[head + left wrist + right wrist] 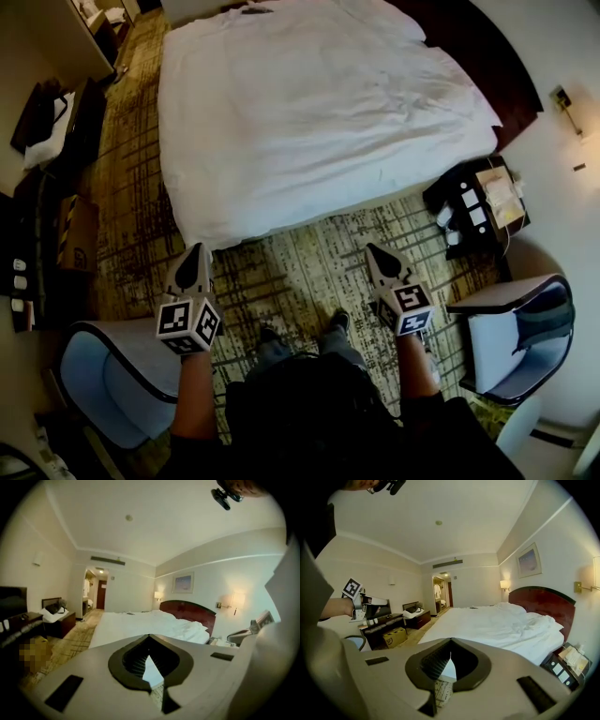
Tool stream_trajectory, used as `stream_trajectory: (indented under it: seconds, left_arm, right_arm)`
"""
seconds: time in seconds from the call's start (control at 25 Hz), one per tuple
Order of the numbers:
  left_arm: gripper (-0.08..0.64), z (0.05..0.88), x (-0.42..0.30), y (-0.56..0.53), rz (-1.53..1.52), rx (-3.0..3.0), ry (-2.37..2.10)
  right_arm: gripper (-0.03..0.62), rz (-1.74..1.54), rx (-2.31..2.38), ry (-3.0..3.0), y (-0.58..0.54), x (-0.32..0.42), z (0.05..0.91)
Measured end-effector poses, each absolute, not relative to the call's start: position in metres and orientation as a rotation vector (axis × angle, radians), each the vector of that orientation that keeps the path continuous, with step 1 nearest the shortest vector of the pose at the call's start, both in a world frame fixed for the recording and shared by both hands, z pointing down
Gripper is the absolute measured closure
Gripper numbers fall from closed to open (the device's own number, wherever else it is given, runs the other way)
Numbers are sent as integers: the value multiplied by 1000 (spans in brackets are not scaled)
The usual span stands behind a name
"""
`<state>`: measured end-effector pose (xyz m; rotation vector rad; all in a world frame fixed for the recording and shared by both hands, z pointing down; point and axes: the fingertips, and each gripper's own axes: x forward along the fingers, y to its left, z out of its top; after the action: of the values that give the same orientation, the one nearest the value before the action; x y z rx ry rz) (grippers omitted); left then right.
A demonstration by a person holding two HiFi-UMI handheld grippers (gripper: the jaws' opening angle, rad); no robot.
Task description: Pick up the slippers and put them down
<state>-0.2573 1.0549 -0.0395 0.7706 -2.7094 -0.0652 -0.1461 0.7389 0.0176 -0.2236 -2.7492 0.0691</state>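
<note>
No slippers show in any view. Both grippers are held out side by side over the patterned carpet [300, 262], a little short of the foot of the bed. My left gripper [195, 251] is shut with nothing in it, and its jaws [149, 638] meet at the tips, pointing at the white bed. My right gripper [371, 249] is also shut and empty, its tips [450, 642] closed in front of the bed's near corner. The person's two dark shoes [339, 322] stand on the carpet between the grippers.
A large white bed [309, 103] fills the middle ahead. A dark nightstand [473, 202] with small items stands at the right. Light armchairs sit at the lower left [103, 375] and lower right [516, 347]. A cardboard box [80, 230] and dark furniture line the left wall.
</note>
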Motion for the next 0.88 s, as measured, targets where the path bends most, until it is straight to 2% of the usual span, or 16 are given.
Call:
stream_trajectory:
  seconds: [0.44,0.88]
  left_arm:
    - [560,-24,-252,1022,-55,923,-2623]
    - [560,-19,-236,888,16,1293,-2428]
  right_arm:
    - [591,111,-153,-2755,730,-130,22]
    - [591,183,232,-2740,645,-51,27]
